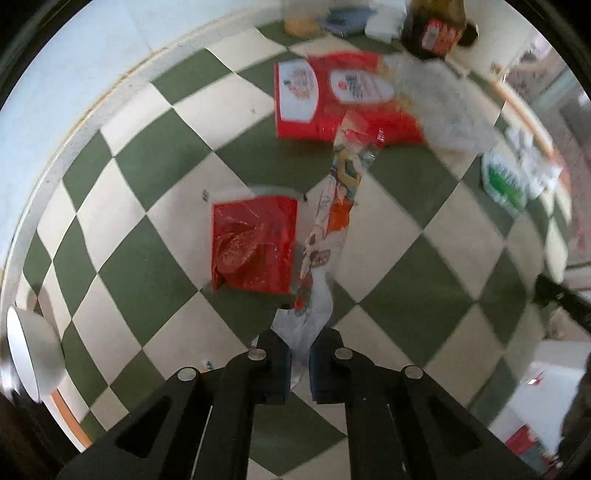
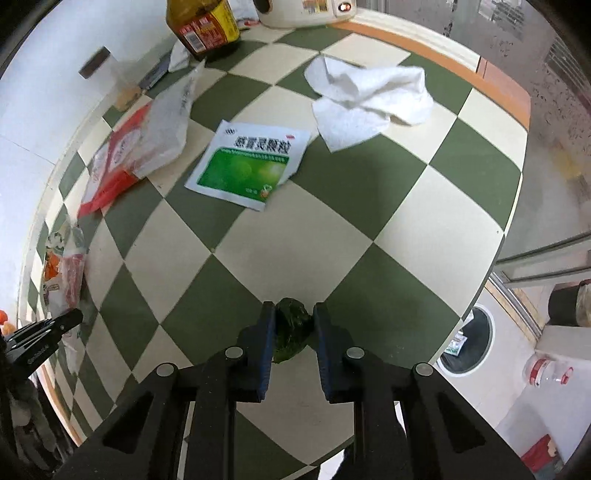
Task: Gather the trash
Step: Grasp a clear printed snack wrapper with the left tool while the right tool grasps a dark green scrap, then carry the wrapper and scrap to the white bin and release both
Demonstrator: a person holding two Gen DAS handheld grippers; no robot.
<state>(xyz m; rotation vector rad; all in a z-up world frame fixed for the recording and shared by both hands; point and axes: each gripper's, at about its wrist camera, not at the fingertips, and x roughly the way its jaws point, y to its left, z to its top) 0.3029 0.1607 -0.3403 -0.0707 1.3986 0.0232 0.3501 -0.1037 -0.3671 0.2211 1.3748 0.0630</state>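
Left gripper: clenching the near end of a long printed wrapper.
Right gripper: grasping a crumpled green scrap.
Table: bearing both.

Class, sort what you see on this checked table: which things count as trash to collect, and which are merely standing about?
Trash:
long printed wrapper, held by the left gripper
crumpled green scrap, in the right gripper
green sachet
red packet

Standing about:
sauce bottle
white cloth
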